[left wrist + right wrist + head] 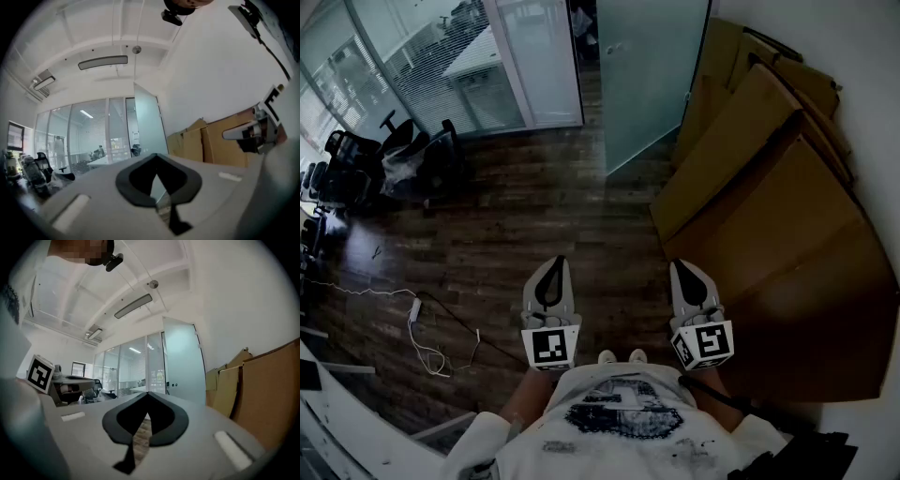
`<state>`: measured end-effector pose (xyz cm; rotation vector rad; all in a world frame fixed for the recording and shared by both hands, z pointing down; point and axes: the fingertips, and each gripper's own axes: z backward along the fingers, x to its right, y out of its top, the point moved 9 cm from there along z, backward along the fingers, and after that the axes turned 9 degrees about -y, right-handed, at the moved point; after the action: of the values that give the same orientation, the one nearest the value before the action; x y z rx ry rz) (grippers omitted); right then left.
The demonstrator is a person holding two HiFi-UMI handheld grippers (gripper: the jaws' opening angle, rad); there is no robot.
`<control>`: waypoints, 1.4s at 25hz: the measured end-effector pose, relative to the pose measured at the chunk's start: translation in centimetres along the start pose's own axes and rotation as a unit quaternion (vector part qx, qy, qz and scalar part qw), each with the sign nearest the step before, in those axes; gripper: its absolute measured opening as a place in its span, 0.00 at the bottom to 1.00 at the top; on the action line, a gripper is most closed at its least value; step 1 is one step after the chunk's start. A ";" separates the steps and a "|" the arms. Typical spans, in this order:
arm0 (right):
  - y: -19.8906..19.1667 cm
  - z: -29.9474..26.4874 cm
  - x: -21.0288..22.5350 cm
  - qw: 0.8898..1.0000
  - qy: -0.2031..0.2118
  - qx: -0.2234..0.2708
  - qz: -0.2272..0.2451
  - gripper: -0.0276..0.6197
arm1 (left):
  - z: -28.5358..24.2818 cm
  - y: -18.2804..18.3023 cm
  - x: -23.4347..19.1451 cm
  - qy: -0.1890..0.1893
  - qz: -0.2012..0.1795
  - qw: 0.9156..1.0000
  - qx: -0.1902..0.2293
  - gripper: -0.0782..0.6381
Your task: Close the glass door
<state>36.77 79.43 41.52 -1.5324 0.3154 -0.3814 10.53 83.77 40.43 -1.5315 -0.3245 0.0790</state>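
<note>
The frosted glass door (652, 75) stands open at the far end of the wooden floor, its leaf angled toward the right wall. It also shows ahead in the left gripper view as the glass door (147, 124) and in the right gripper view as the glass door (183, 362), where a small handle is visible. My left gripper (553, 264) and right gripper (683, 268) are held level side by side in front of my body, far from the door. Both are shut with nothing in them, with the jaw tips meeting at the left gripper (156, 154) and right gripper (147, 393).
Large cardboard sheets (769, 206) lean against the right wall beside the door. Glass partition walls (441, 66) run along the back left. Office chairs (356, 159) crowd the left side. A cable with a power strip (414, 309) lies on the floor, and a white desk edge (337, 422) is at lower left.
</note>
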 end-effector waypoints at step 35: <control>-2.7 -21.2 3.9 1.000 0.018 -0.006 -0.022 0.05 | -14.6 -2.9 -10.1 0.029 -0.031 0.998 -0.047 0.11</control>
<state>31.04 58.58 44.00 -1.5469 0.3142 -0.4428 4.21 67.03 41.57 -1.6122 -0.3340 -0.0301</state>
